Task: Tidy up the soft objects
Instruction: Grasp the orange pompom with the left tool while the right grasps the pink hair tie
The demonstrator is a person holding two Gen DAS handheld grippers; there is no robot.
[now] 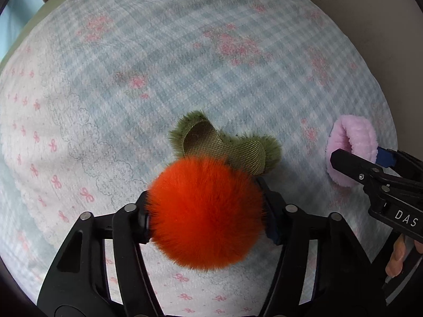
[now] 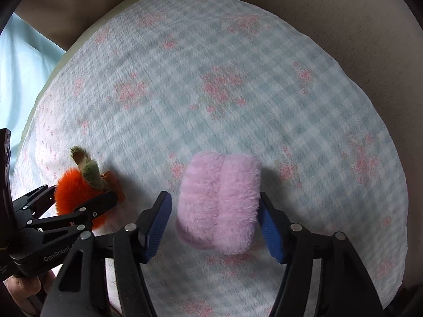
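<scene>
Your left gripper [image 1: 206,211] grips the orange pompom [image 1: 206,211] between its jaws, while your right gripper [image 2: 215,222] stands wide around the pink scrunchie [image 2: 219,203], right pad touching: centre it, then close gently.

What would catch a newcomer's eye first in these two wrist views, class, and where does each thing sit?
The bright orange pompom with its green leaves stands out most, squeezed in the left claw low in the left wrist view. Next is the pink fluffy ring, sitting between the open fingers of the right claw. Both lie over a checked floral cloth.
</scene>
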